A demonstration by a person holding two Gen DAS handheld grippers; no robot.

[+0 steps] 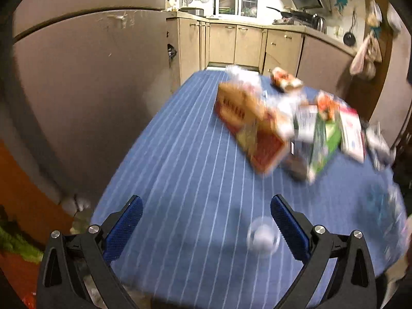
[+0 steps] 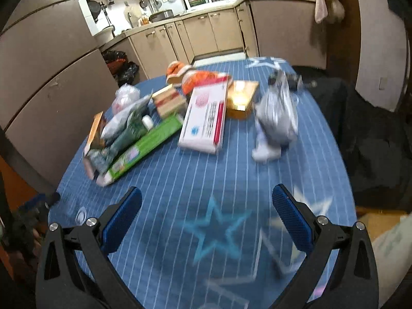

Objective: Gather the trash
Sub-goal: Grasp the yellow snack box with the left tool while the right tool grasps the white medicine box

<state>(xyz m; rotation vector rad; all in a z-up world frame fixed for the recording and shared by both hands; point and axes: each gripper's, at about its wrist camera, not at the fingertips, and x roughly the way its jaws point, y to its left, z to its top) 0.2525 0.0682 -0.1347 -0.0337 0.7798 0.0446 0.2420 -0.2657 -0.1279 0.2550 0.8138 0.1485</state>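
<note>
Ahead of the right gripper, trash lies strewn on the blue table: white-and-pink box, green box, silver bag. Both it and the left gripper gape wide, holding nothing; seemingly 0 pieces collected.

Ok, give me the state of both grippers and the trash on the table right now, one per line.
Left gripper: open, empty.
Right gripper: open, empty.
White and pink box: lying flat, closed.
Green box: lying flat on the tablecloth.
Grey plastic bag: crumpled, standing in a heap.
Clear round lid: resting on the tablecloth, ungrasped.
</note>
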